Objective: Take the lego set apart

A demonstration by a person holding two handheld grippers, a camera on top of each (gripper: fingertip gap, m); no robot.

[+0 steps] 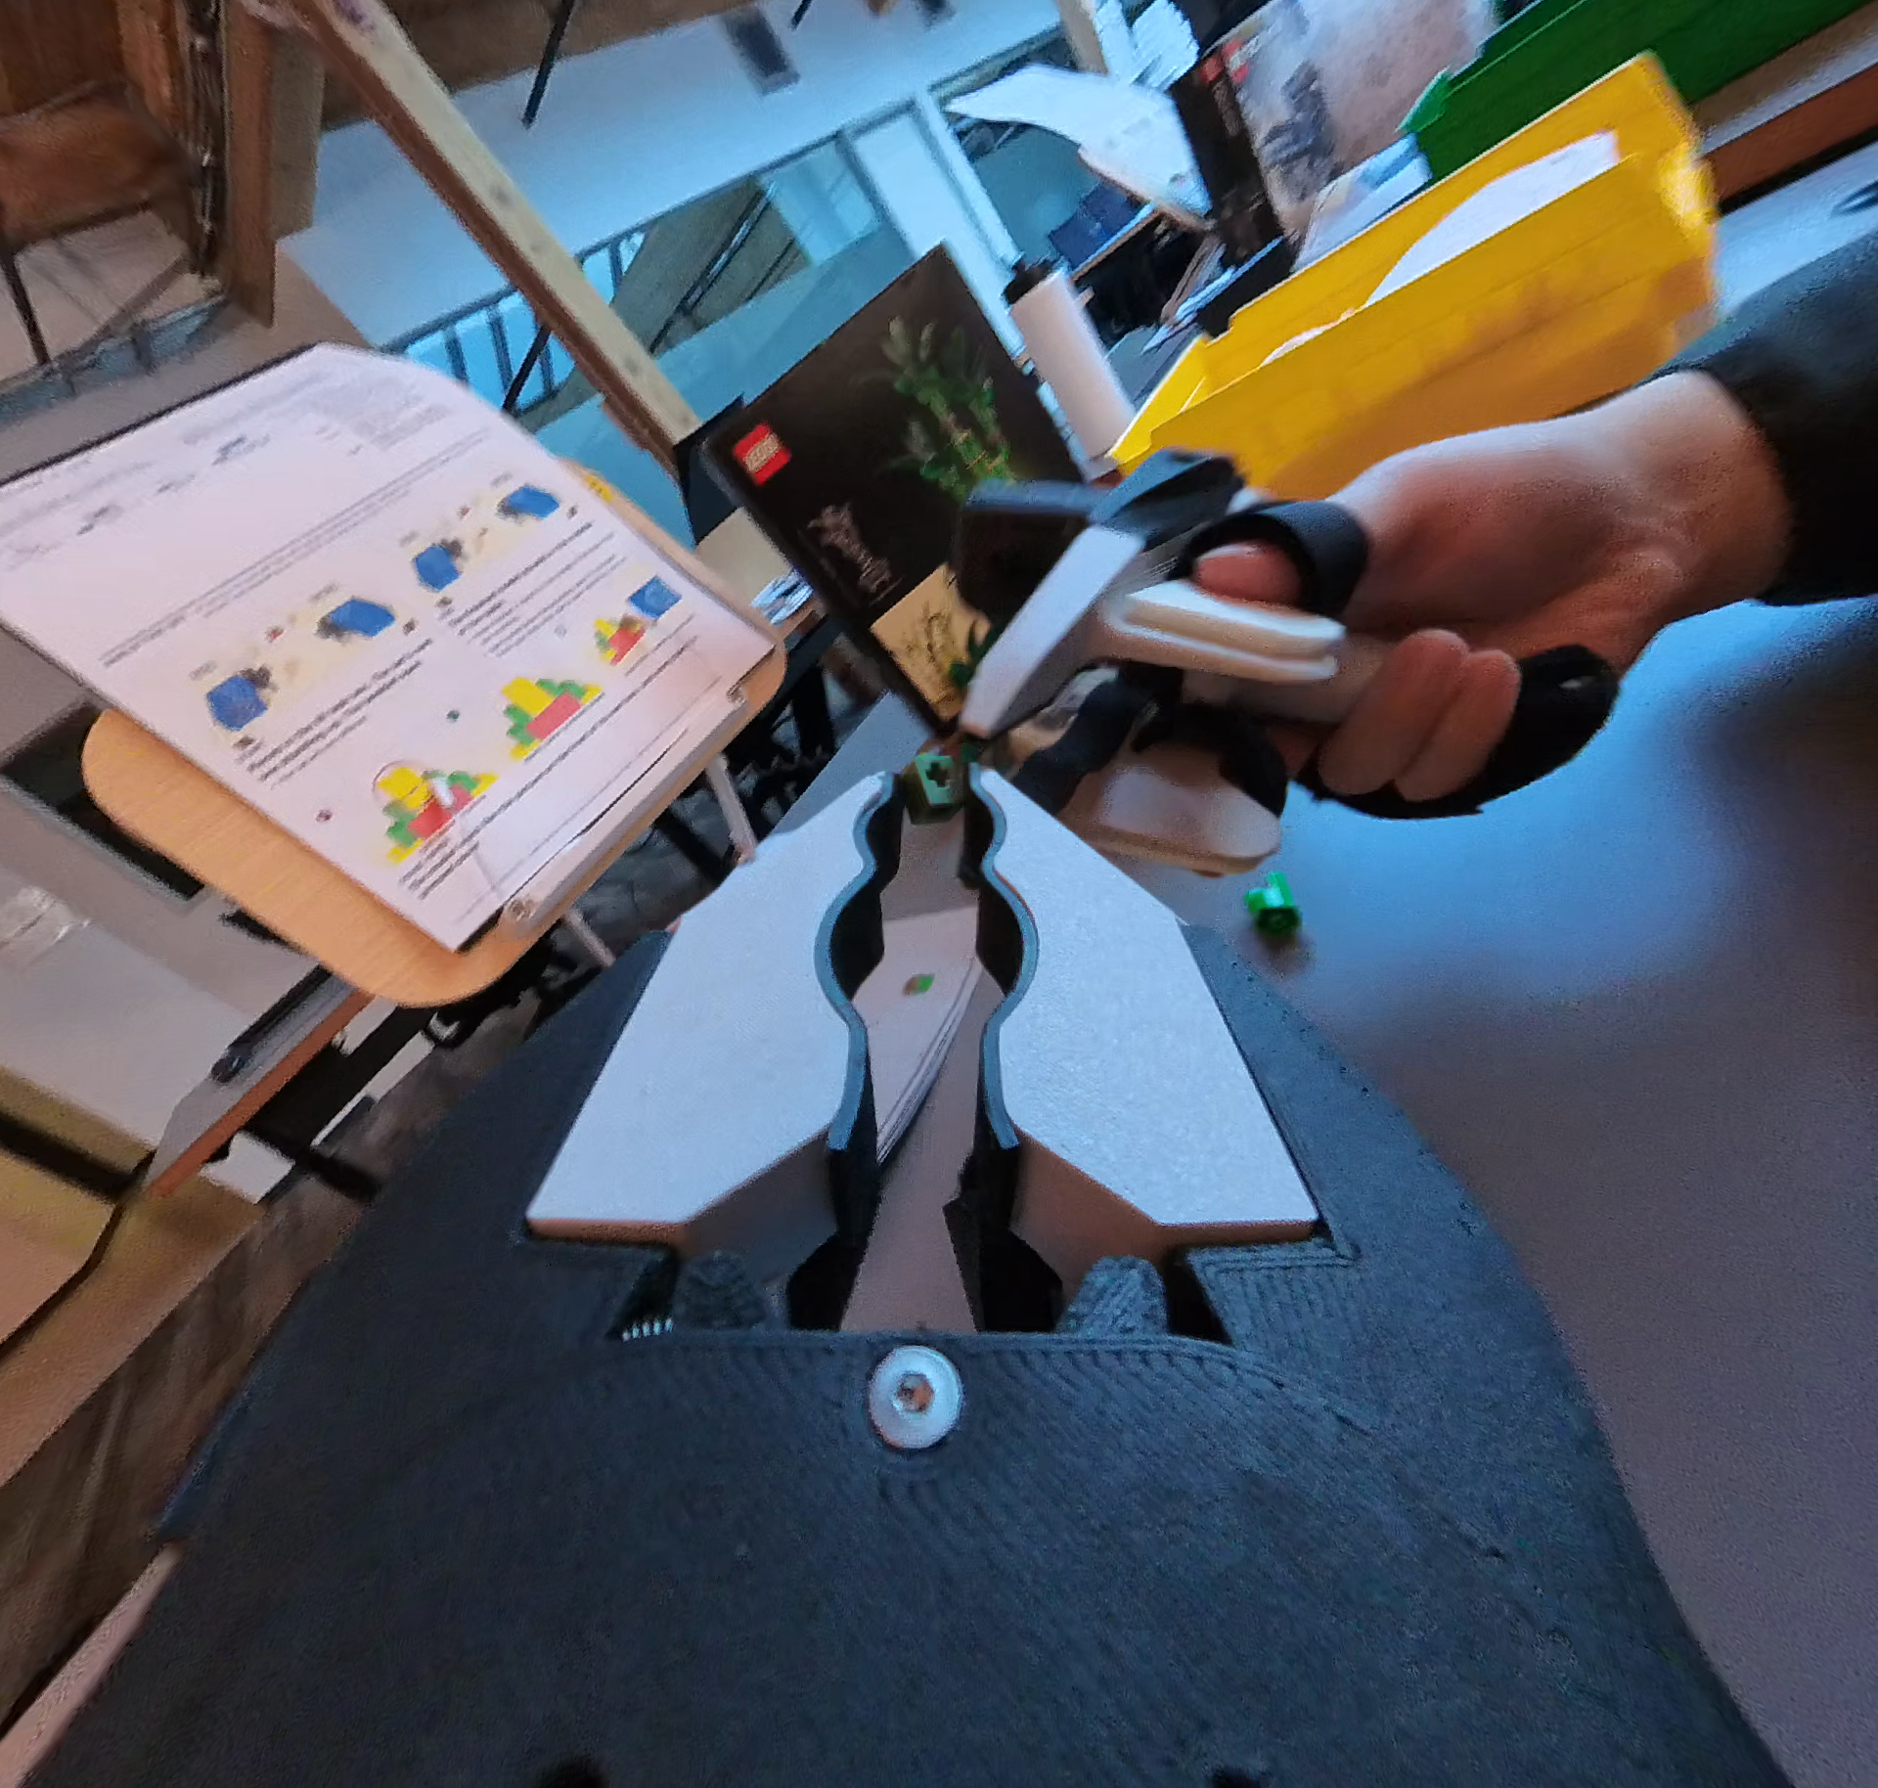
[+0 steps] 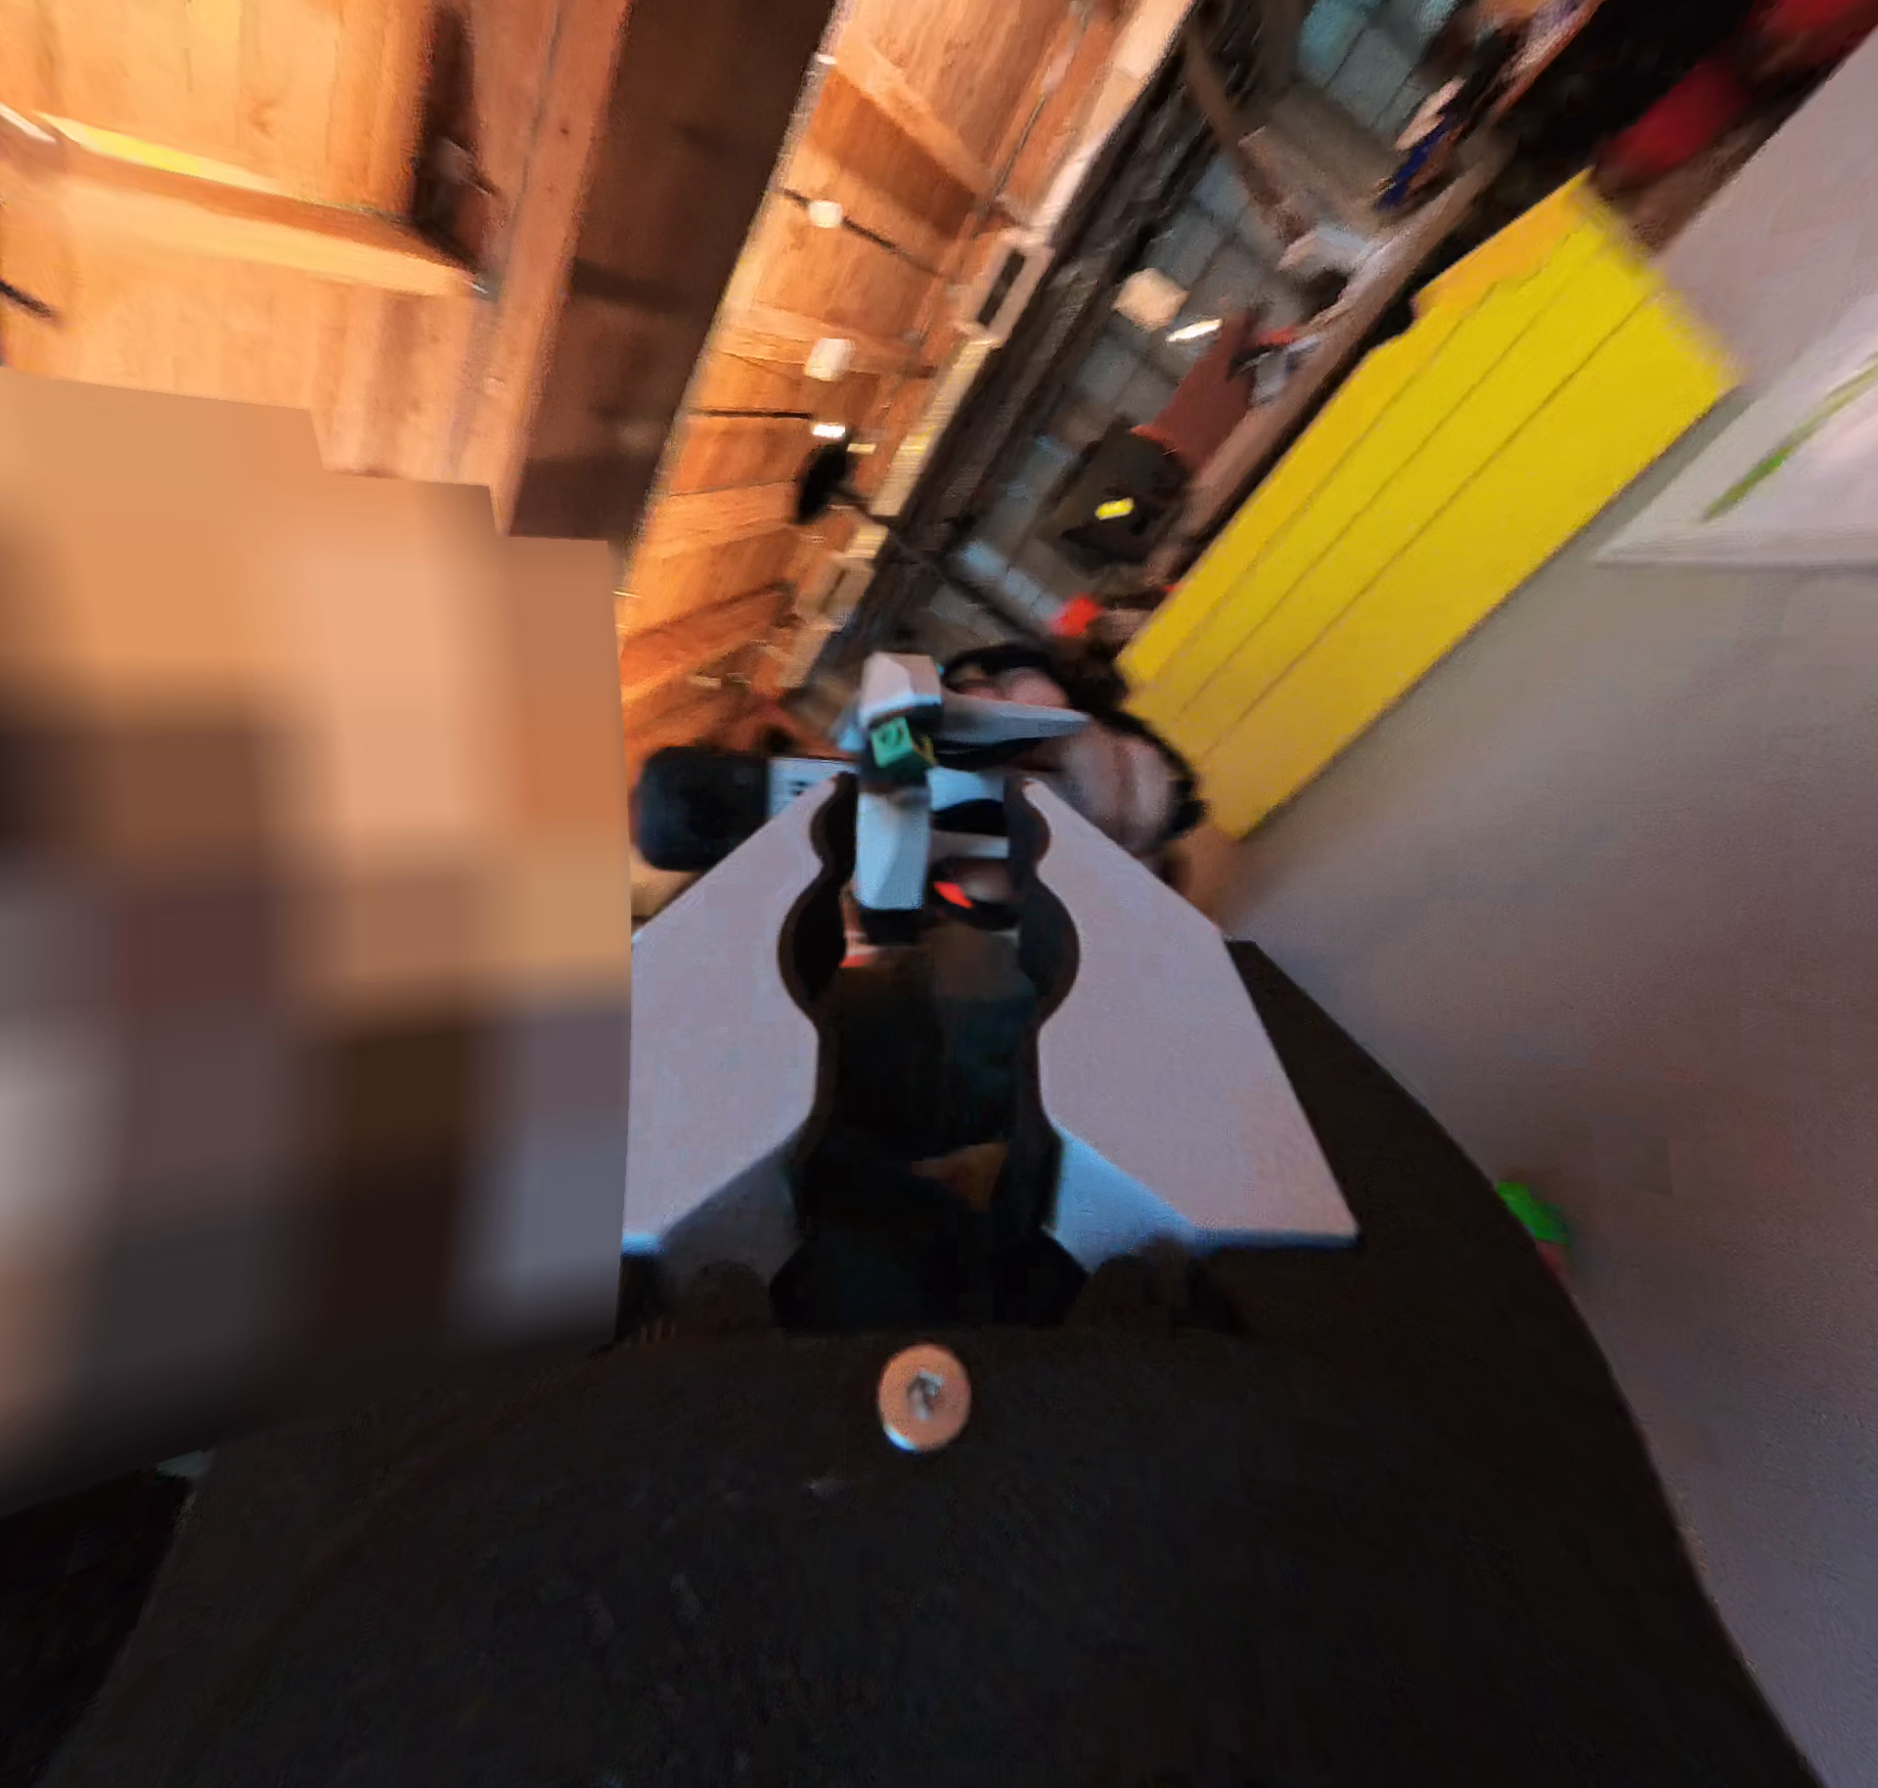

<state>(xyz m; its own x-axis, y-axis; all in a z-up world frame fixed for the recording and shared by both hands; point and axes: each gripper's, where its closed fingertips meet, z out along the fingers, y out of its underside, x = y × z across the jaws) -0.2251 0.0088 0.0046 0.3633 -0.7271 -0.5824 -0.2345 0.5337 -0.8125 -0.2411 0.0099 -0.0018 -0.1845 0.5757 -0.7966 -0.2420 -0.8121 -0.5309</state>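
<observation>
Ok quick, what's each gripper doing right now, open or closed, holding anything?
Left gripper: shut on the green lego piece.
Right gripper: looks open, tips near that piece, gripping nothing visible.

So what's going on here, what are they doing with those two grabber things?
A person is pulling a small green lego piece apart using two handheld grippers. The left gripper pinches the piece at its fingertips, held up off the grey table. The right gripper, gripped by a hand, meets it from the other side; its jaw state is unclear. One loose green piece already lies on the table. A yellow bin sits behind.
</observation>
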